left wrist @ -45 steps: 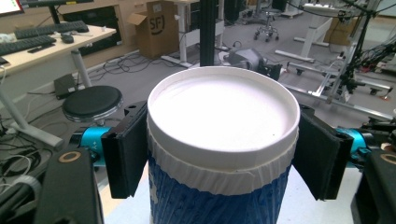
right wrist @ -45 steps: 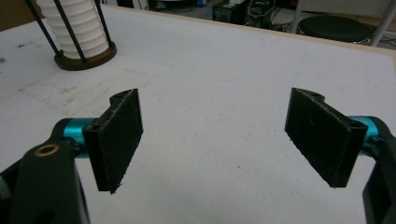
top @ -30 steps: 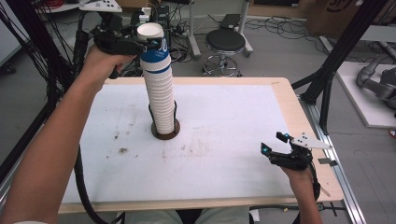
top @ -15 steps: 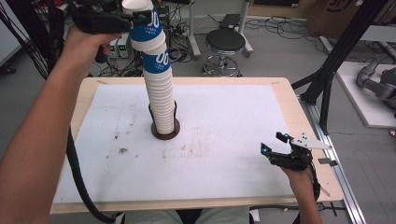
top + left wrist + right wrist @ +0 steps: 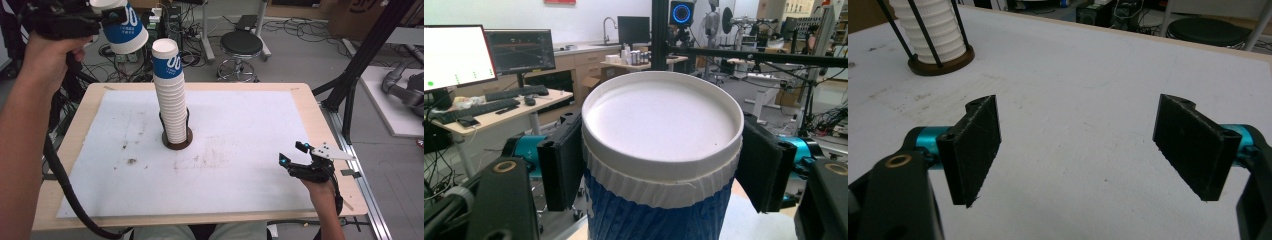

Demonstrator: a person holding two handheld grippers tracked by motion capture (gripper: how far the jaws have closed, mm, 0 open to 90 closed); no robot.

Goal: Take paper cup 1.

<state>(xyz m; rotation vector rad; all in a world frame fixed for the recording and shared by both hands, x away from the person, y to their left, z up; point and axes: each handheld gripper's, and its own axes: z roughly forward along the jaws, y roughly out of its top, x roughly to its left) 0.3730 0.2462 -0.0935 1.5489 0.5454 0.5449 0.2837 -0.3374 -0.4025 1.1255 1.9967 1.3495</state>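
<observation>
My left gripper (image 5: 109,16) is raised at the far left, above and behind the table, shut on a blue and white paper cup (image 5: 123,31). In the left gripper view both black pads (image 5: 564,165) press on the ribbed white band of the cup (image 5: 663,125), whose flat white end faces the camera. A tall stack of cups (image 5: 171,95) stands in a brown round holder (image 5: 177,144) with thin black rods at the middle of the white mat; the held cup hangs up and left of its top. My right gripper (image 5: 293,154) rests open near the table's right front, nothing between its jaws (image 5: 1088,150). The stack (image 5: 930,25) shows far left in that view.
The wooden table (image 5: 310,107) carries a white mat (image 5: 250,125) with faint stains. A black stool (image 5: 241,44), cables and equipment stand on the floor behind. A black frame leg (image 5: 357,70) rises at the right. A thick cable (image 5: 65,180) trails from my left gripper.
My left gripper has lifted the top cup off the stack and carried it up and to the left. The right gripper has stayed put.
</observation>
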